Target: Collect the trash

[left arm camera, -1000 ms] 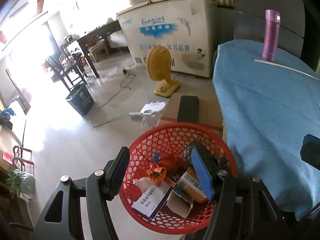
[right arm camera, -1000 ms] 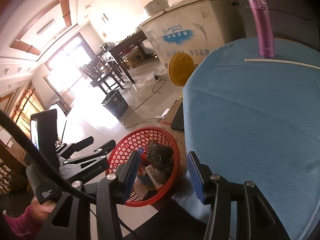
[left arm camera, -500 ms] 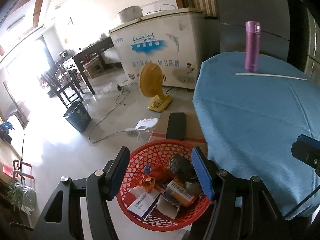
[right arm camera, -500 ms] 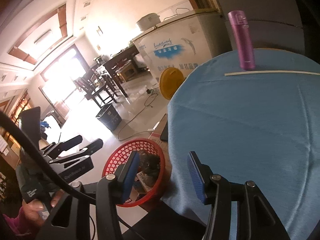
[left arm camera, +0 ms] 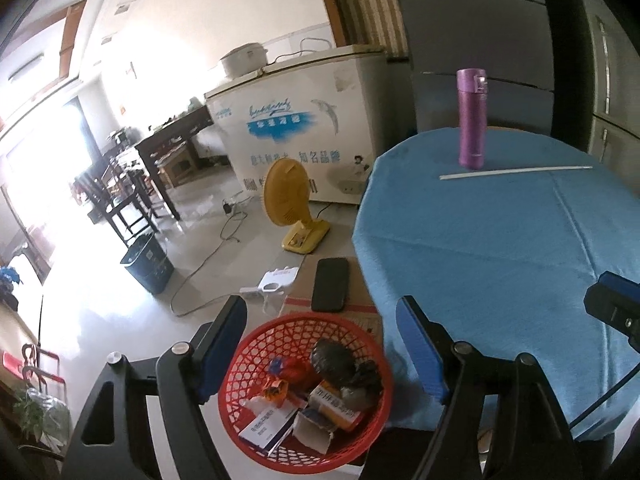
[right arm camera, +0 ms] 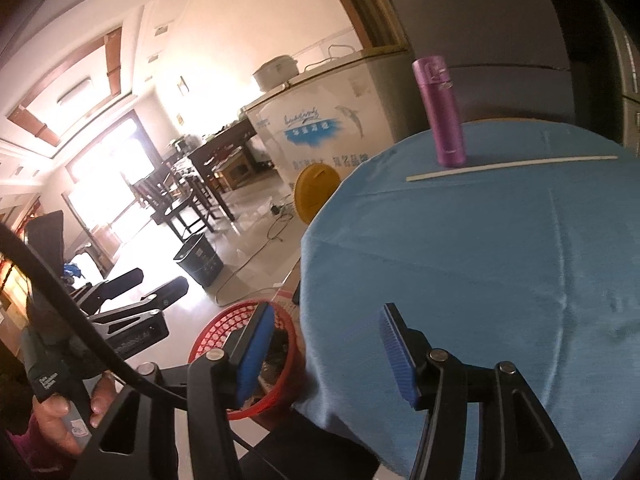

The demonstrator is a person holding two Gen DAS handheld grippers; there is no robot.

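Observation:
A red mesh basket (left arm camera: 240, 364) on the floor beside the table holds several pieces of trash: small cartons, wrappers and a dark crumpled lump (left arm camera: 332, 356). My left gripper (left arm camera: 320, 328) hovers above it, jaws opening, with nothing between them. In the right wrist view the basket (right arm camera: 208, 340) shows at lower left, beside the blue tablecloth (right arm camera: 480, 260). My right gripper (right arm camera: 324, 332) hangs over the table's near edge, jaws opening and empty. A person's hand (right arm camera: 64, 412) holds the left gripper (right arm camera: 152, 296) at the left.
On the blue-clothed table (left arm camera: 500, 240) stand a purple flask (left arm camera: 472, 120) and a thin white stick (left arm camera: 516, 171). On the floor are a cardboard box with a black phone (left arm camera: 330, 285), a yellow fan (left arm camera: 290, 204), a power strip, cables, a dark bin (left arm camera: 148, 266), a freezer and chairs.
Both grippers rose and drew back, so the basket looks smaller and lower and more of the table shows. The left jaws spread wider; the right jaws widened slightly.

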